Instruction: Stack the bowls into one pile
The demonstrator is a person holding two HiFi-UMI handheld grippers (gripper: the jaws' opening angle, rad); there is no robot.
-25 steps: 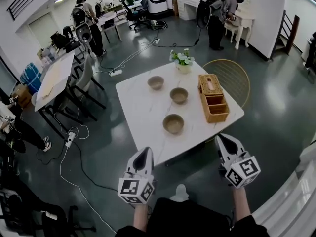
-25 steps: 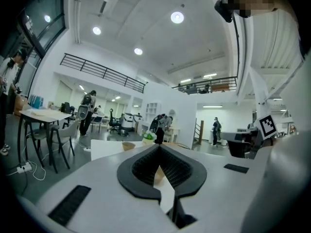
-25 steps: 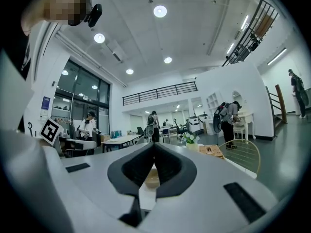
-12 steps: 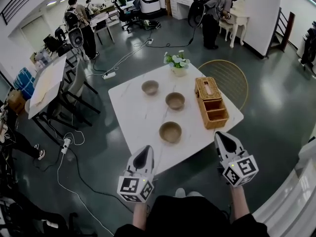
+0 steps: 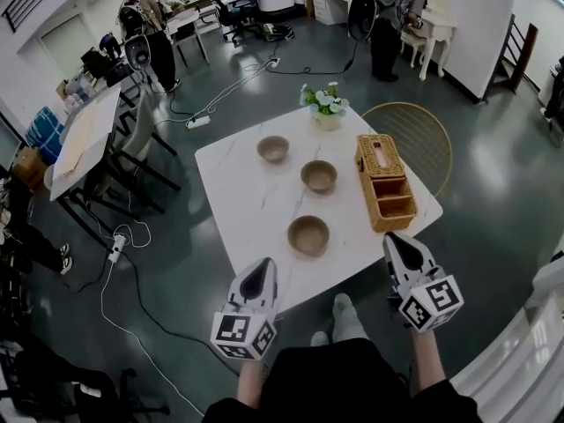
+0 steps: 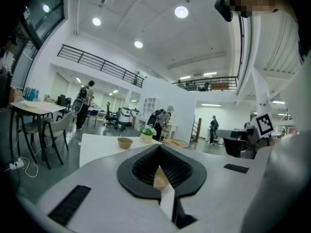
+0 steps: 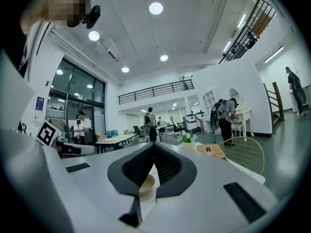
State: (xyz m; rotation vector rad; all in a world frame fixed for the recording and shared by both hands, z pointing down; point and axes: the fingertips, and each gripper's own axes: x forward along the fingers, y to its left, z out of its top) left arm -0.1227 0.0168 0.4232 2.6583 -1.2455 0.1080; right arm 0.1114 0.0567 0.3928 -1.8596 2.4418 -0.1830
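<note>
The left tongs and right tongs hover pinched together and empty at the near edge of the bench; the nearest bowl lies ahead between them, closer to the left, with the middle bowl and far bowl apart beyond.

No words or numbers can be read anywhere. The left hand-held gripper and the right hand-held gripper each carry a cube with black-and-white square patterns, which are not letters. A wall poster is too small to read. Dark marks on the wicker box are too blurry.
</note>
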